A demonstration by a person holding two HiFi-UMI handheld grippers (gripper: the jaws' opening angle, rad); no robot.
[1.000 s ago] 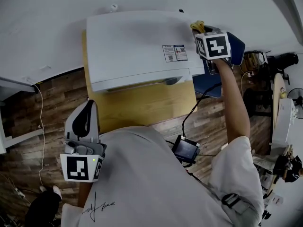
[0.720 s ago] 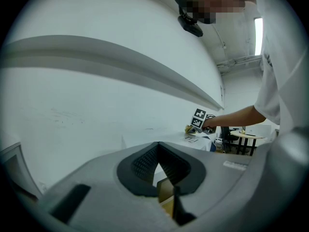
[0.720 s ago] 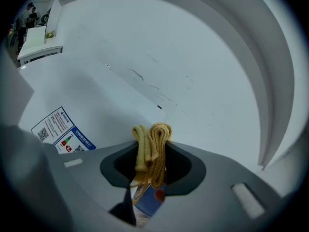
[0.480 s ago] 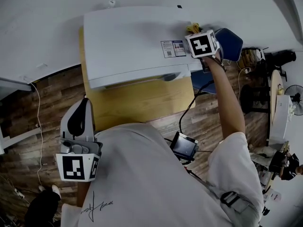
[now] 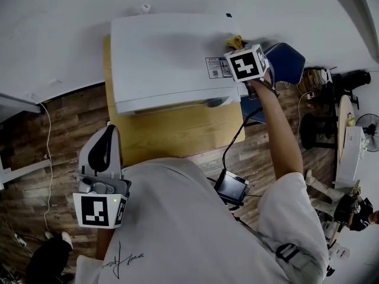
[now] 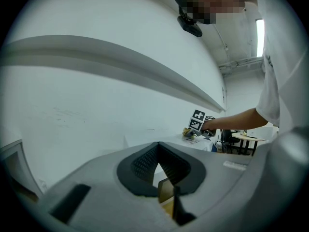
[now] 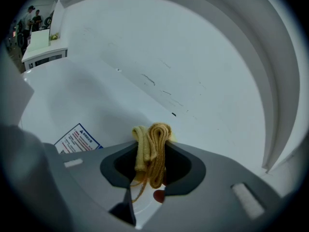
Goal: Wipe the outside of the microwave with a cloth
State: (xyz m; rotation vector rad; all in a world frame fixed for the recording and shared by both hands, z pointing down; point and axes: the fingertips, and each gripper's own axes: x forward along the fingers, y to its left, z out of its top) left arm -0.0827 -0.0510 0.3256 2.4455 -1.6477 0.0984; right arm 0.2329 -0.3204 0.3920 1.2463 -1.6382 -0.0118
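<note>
The right tongs [image 7: 150,164] were clamped on a folded yellow cloth [image 7: 154,139], its folds standing upright between the jaws and pressed to the white microwave's [image 5: 172,58] top near its 2 o'clock corner. The microwave's long axis ran 9 to 3 o'clock on the wooden worktop [image 5: 177,129]. The left tongs [image 6: 158,170] were closed and empty at 7 o'clock.

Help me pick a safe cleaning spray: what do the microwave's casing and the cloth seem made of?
Microwave: likely white painted sheet metal, possibly plastic; the top looks flat, smooth and satin, with crisp edges. Cloth: yellow textile, perhaps cotton or microfibre; ribbed folds and a loose thread show in the right claw.
</note>
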